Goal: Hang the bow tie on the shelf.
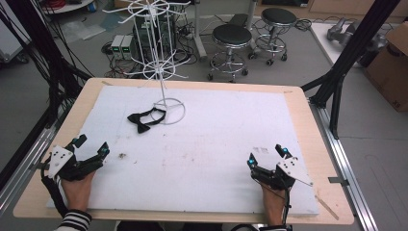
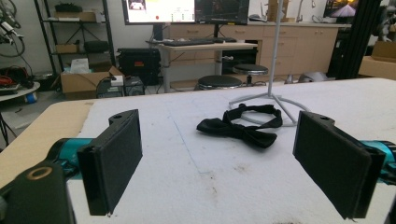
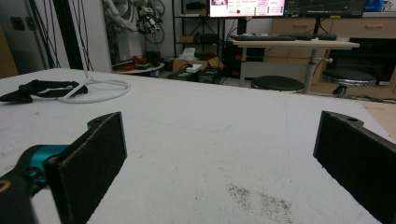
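A black bow tie (image 1: 145,118) lies flat on the white table cover, partly inside the ring base of a white wire display stand (image 1: 162,62). In the left gripper view the bow tie (image 2: 243,127) sits ahead between the wide-apart jaws. My left gripper (image 1: 92,146) rests open at the table's near left, a good way from the tie. At the near right my right gripper (image 1: 267,155) is open too, with nothing between its pads. The right gripper view has the bow tie (image 3: 39,88) far off to the left beside the stand's ring base (image 3: 100,90).
The white cover (image 1: 216,130) lies on a wooden table (image 1: 308,120) with bare wood around its edges. Small dirt marks (image 1: 122,155) spot the cover near the left gripper. Black frame posts (image 1: 353,45) stand at the right; stools (image 1: 232,43) and cables sit beyond the far edge.
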`<state>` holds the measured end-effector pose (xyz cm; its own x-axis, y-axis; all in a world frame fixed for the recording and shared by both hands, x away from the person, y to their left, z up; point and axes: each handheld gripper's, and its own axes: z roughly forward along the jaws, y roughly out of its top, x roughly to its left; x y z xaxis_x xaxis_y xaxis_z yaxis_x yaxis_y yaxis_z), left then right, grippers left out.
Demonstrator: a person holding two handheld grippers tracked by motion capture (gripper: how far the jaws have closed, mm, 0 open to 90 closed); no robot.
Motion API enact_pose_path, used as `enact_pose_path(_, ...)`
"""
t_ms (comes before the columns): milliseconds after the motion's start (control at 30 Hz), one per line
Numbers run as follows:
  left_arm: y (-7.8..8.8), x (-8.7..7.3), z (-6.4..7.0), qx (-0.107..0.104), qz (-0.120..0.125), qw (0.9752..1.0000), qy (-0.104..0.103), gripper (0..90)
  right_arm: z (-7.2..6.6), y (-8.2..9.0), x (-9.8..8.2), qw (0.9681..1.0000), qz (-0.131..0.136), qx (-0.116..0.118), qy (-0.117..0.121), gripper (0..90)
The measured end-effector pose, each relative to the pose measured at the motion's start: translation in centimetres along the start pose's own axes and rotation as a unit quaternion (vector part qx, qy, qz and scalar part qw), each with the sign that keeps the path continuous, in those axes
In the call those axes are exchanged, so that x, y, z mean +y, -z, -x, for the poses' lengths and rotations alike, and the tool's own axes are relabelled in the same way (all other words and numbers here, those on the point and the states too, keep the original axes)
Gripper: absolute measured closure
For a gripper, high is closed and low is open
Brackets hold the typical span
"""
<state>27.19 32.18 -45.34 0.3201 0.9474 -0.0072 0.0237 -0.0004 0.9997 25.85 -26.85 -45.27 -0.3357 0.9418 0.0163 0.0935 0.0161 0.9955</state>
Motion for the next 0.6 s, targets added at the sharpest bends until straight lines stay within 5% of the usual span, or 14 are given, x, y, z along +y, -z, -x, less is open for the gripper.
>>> enact_pose_path(600,0.03,0.00,-0.08,0.001,0.001,1.0000,0.002,15.9,0.02,0.00,0.00,1.0000,0.001,-0.002,-0.002,1.5)
